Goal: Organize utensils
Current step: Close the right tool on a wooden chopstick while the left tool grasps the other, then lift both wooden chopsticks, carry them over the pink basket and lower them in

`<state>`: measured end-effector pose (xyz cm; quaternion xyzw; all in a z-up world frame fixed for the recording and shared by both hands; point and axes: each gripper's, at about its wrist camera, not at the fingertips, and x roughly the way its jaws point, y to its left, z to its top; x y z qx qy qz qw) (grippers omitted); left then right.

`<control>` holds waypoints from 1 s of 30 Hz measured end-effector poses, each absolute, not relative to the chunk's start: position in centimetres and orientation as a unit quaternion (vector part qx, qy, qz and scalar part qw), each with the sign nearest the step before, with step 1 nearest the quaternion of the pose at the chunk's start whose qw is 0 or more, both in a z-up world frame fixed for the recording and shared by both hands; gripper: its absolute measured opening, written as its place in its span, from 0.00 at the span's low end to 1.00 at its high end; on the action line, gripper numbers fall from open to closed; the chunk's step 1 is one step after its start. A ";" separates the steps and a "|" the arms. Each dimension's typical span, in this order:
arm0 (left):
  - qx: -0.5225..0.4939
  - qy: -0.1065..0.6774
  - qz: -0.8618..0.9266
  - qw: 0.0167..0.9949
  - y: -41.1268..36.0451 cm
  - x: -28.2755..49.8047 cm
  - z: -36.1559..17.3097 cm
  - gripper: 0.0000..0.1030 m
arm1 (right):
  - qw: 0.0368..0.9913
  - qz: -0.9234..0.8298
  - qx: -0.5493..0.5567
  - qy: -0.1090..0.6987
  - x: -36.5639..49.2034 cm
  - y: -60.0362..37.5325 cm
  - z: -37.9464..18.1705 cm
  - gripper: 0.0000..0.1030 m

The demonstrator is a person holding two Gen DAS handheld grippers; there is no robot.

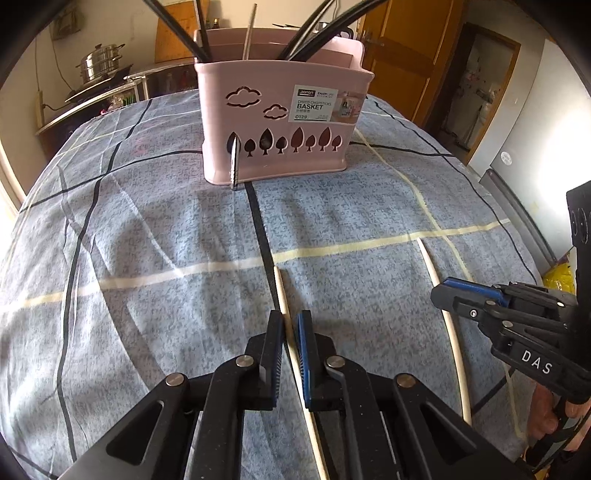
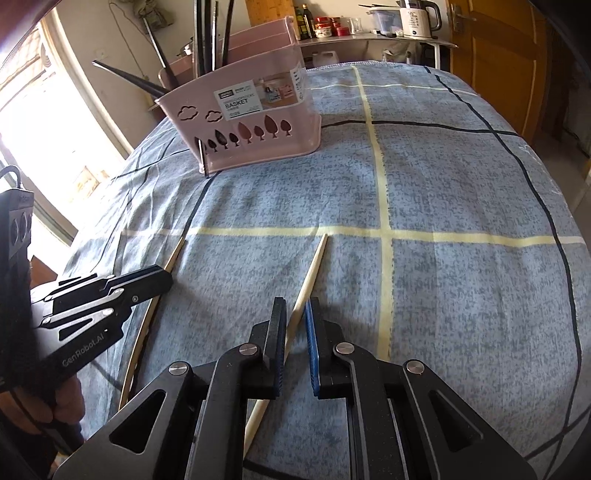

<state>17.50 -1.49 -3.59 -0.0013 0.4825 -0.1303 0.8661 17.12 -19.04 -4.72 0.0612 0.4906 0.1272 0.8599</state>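
Two pale wooden chopsticks lie on the blue checked cloth. My left gripper straddles one chopstick, jaws narrowly apart and not clamped. My right gripper straddles the other chopstick the same way, with a small gap. In the left wrist view the right gripper sits at the right over its chopstick. In the right wrist view the left gripper sits at the left over its chopstick. A pink chopstick basket, also in the right wrist view, stands at the far side holding several dark utensils.
A metal utensil leans against the basket's front left corner. A stove with a steel pot stands beyond the table's left. A shelf with a kettle and bottles is behind. Wooden doors are at the right.
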 end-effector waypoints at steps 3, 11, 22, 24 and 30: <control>-0.001 0.484 -0.131 0.865 -1.8 18.4 -3.6 0.08 | 0.860 0.116 0.055 0.494 18.0 -18.7 -4.7 0.10; 0.011 0.479 -0.118 0.870 -2.3 18.5 -3.7 0.06 | 0.859 0.114 0.037 0.498 18.9 -18.1 -4.6 0.09; -0.024 0.439 -0.134 0.888 -0.3 19.1 1.5 0.05 | 0.873 0.148 0.058 0.461 18.9 -17.9 -0.9 0.07; -0.028 0.426 -0.136 0.894 0.0 19.2 3.0 0.05 | 0.881 0.151 0.058 0.445 18.9 -18.0 0.6 0.06; -0.033 0.391 -0.139 0.909 1.1 19.9 6.9 0.05 | 0.901 0.161 0.056 0.400 19.1 -18.1 4.7 0.06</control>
